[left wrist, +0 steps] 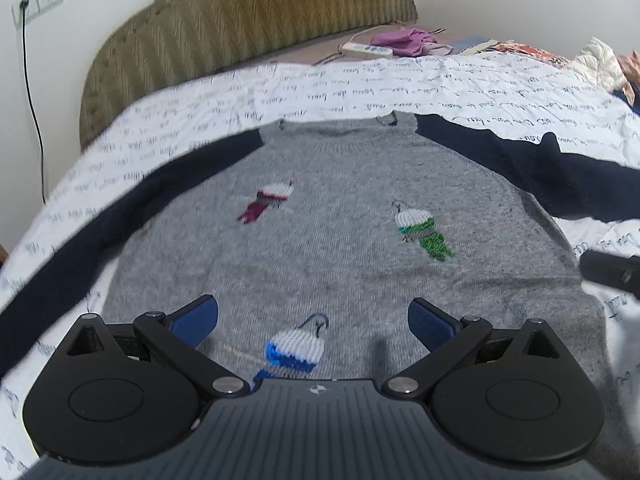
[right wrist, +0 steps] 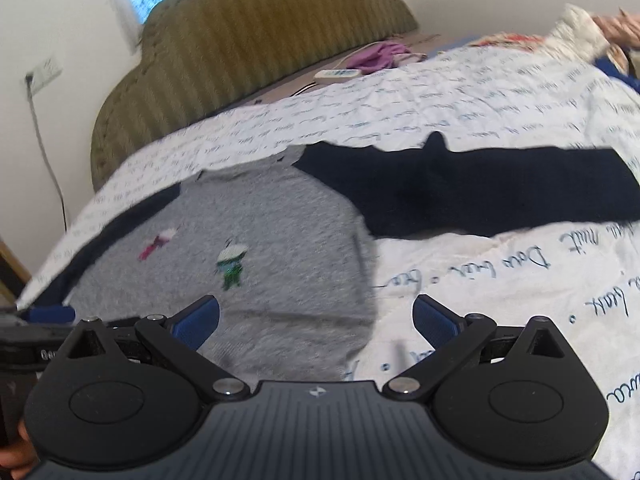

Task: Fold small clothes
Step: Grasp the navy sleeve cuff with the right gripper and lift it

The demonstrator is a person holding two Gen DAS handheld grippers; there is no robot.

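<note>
Clearly at the start: grey sweater (left wrist: 320, 240) spread flat on the bedspread (left wrist: 360, 80), navy sleeves out, unfolded. Left gripper (left wrist: 313, 322) and right gripper (right wrist: 316, 320) both spread, empty. Next, probably pinching the right sleeve (right wrist: 500, 196) inward.

The white bedsheet (right wrist: 500, 280) carried blue handwritten script; only fragments like "mit" and "Dow" could be made out, the rest illegible

This is a bedroom in a home: a bed (left wrist: 440, 80) with a printed white sheet, an olive padded headboard (left wrist: 248, 20), and a wall socket (left wrist: 36, 2).
</note>
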